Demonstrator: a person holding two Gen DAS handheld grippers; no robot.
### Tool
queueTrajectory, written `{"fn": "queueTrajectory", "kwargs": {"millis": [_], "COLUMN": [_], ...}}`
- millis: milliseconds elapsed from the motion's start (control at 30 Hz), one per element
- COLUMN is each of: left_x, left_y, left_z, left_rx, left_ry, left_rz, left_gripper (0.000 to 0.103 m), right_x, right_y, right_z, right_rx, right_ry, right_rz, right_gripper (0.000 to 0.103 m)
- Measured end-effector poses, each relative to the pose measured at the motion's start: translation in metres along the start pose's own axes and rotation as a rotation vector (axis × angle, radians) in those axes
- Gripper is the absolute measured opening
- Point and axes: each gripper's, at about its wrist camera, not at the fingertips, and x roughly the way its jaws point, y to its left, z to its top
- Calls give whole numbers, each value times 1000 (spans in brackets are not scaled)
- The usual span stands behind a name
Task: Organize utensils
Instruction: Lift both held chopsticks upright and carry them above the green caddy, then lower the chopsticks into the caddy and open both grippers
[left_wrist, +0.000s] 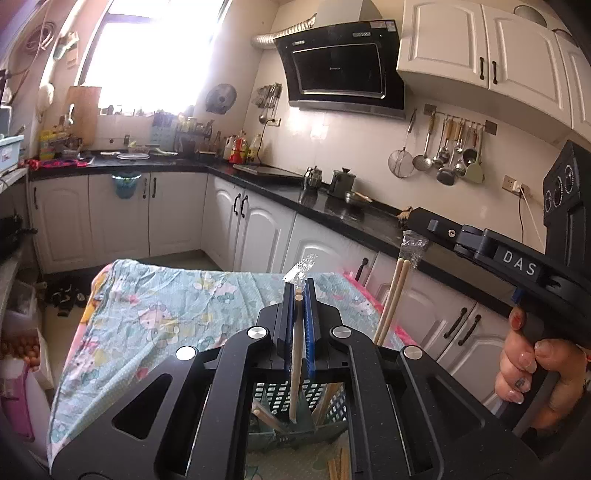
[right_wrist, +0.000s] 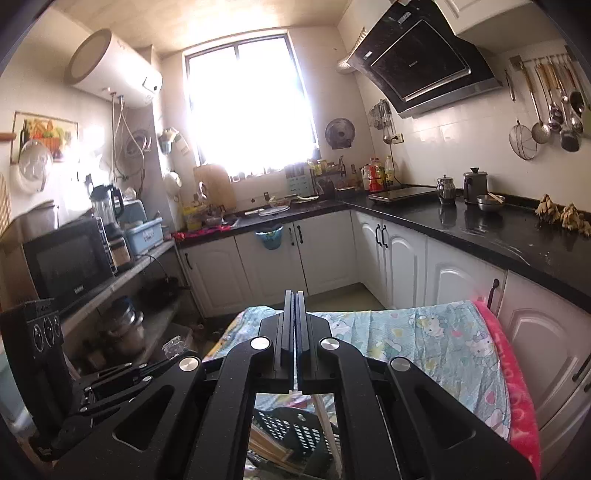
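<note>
In the left wrist view my left gripper (left_wrist: 299, 286) is shut on a single wooden chopstick (left_wrist: 295, 354). Crinkled clear wrap sticks out above the jaws, and the chopstick's lower end hangs into a dark green perforated basket (left_wrist: 328, 402). To the right, my right gripper (left_wrist: 413, 221) holds a pair of chopsticks (left_wrist: 389, 299) by their wrapped top. They hang slanted beside the basket. In the right wrist view the right gripper (right_wrist: 295, 295) has its jaws pressed together, with a pale stick (right_wrist: 327, 421) below them over the basket (right_wrist: 295, 432). The left gripper (right_wrist: 177, 360) shows at lower left.
The basket stands on a table under a teal cartoon cloth (left_wrist: 166, 314) with a pink edge (right_wrist: 513, 369). Loose chopsticks (left_wrist: 338, 465) lie on the cloth beside it. A hand (left_wrist: 532, 373) grips the right handle. Black counters (right_wrist: 480, 229) and white cabinets run behind and to the right.
</note>
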Motion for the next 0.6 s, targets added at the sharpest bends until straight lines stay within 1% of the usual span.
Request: {"fn": "queueTrajectory", "kwargs": {"millis": [233, 400, 467, 500, 533, 567, 600], "left_x": [11, 16, 15, 13, 11, 8, 6], "left_y": [5, 8, 10, 12, 13, 14, 15], "left_z": [-14, -24, -27, -28, -29, -29, -29], "left_rx": [-17, -28, -32, -34, -34, -34, -35], "left_ry": [29, 52, 63, 64, 59, 54, 51], "left_rz": [-2, -10, -4, -2, 2, 7, 10], "left_gripper": [3, 3, 7, 18, 30, 33, 33], "right_x": [11, 18, 21, 22, 21, 20, 19], "right_y": [6, 10, 11, 11, 11, 12, 13], "right_z": [-19, -36, -43, -46, -50, -54, -56], "right_rx": [-29, -37, -39, -37, -32, -28, -30], "right_ry": [41, 79, 107, 115, 117, 116, 120], "right_rz": [-32, -33, -46, -50, -50, -50, -53], "right_gripper": [1, 1, 3, 15, 31, 37, 38]}}
